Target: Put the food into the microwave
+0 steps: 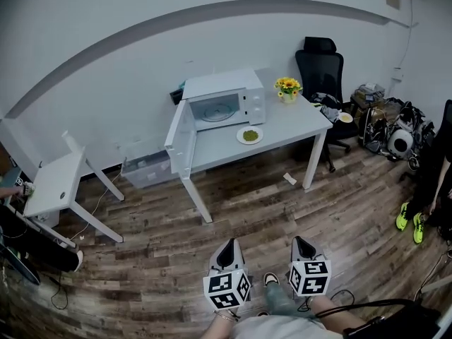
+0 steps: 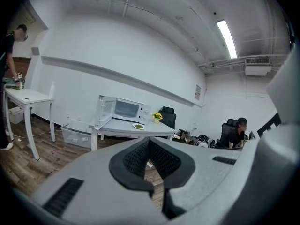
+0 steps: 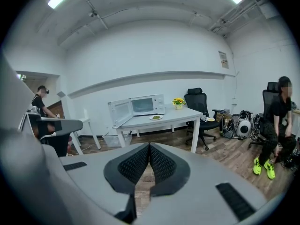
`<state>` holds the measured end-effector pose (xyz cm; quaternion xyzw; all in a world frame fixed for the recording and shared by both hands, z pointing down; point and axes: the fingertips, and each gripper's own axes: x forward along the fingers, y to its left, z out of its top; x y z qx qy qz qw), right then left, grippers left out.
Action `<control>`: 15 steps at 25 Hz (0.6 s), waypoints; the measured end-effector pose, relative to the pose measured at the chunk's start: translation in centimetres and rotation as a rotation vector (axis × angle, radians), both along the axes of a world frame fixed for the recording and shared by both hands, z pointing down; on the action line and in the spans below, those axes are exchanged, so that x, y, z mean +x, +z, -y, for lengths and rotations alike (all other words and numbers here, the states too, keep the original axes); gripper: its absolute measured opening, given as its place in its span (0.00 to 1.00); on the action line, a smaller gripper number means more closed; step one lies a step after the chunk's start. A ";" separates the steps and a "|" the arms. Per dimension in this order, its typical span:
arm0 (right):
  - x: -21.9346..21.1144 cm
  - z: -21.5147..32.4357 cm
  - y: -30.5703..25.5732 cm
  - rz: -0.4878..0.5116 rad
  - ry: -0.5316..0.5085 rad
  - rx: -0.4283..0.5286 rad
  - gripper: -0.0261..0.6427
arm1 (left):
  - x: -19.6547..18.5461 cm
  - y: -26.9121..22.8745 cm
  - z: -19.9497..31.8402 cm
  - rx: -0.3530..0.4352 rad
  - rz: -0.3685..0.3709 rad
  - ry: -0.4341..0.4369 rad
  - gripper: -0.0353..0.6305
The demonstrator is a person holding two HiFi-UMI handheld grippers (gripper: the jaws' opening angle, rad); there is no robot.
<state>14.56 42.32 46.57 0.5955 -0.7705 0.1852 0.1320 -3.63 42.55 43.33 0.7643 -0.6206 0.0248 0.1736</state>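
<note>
Well apart from both grippers, the plate (image 1: 249,135) with green food lies on the white table (image 1: 296,124), just in front of the microwave (image 1: 224,103), whose door (image 1: 180,143) stands open. I judge the plate to be stiff, light, probably breakable and a little slippery. The food may slide, so it is better to take the rim at the near side and keep it level. I count one plate, one microwave and one flower pot (image 1: 287,88). The left gripper (image 1: 227,246) and the right gripper (image 1: 302,243) are both clenched on nothing.
</note>
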 end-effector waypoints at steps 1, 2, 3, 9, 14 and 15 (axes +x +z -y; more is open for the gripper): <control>-0.2 0.5 0.0 -0.001 -0.001 -0.002 0.06 | -0.1 0.0 0.5 -0.001 0.000 0.001 0.06; -0.3 1.1 0.0 -0.001 -0.002 -0.003 0.06 | -0.2 0.0 1.1 -0.002 0.000 0.002 0.06; -0.5 1.7 0.0 -0.002 -0.004 -0.005 0.06 | -0.3 0.0 1.7 -0.003 0.000 0.001 0.06; -0.8 5.2 0.2 -0.008 -0.022 -0.016 0.06 | -0.8 0.3 4.9 -0.012 -0.011 -0.019 0.06; -1.5 8.1 -0.1 -0.015 -0.042 -0.021 0.06 | -1.1 0.6 7.7 -0.025 -0.022 -0.029 0.06; -1.5 8.7 -0.2 -0.018 -0.046 -0.021 0.06 | -1.1 0.6 8.2 -0.026 -0.025 -0.032 0.06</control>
